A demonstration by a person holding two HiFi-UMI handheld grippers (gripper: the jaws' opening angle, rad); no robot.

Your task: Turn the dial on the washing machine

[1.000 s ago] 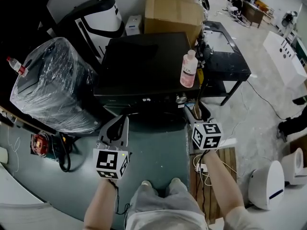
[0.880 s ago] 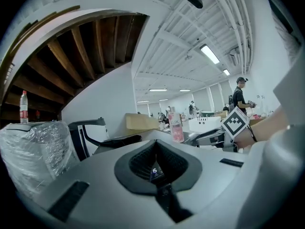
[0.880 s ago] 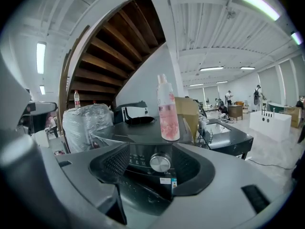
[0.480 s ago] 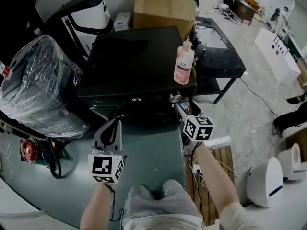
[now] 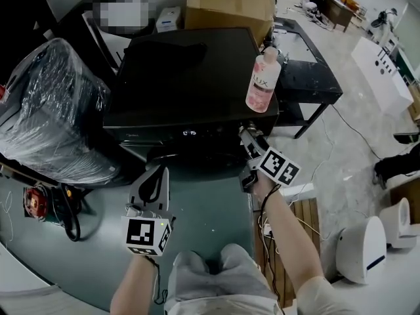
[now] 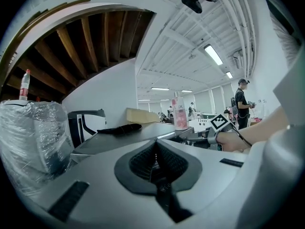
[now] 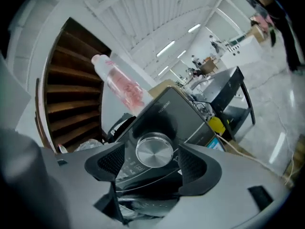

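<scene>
The black washing machine (image 5: 190,90) stands ahead of me, with its control panel facing me. Its silver dial (image 7: 154,150) sits at the panel's right end. My right gripper (image 5: 248,138) is up against that end, and in the head view it hides the dial. In the right gripper view the dial lies between the jaws of the right gripper (image 7: 151,162). Those jaws are opening, and neither pad touches the dial. My left gripper (image 5: 152,177) hangs low in front of the machine, left of centre. The left gripper (image 6: 155,146) is shut on nothing.
A pink soap bottle (image 5: 262,81) stands on the machine's right top corner, above the dial. A dark cloth (image 5: 190,51) lies on the lid. A plastic-wrapped bulk (image 5: 49,110) is on the left, a cardboard box (image 5: 226,2) behind, and a black table (image 5: 305,77) on the right.
My right gripper has moved forward and up to the panel's right end, and now covers the dial in the head view. The left gripper has stayed about where it was.
</scene>
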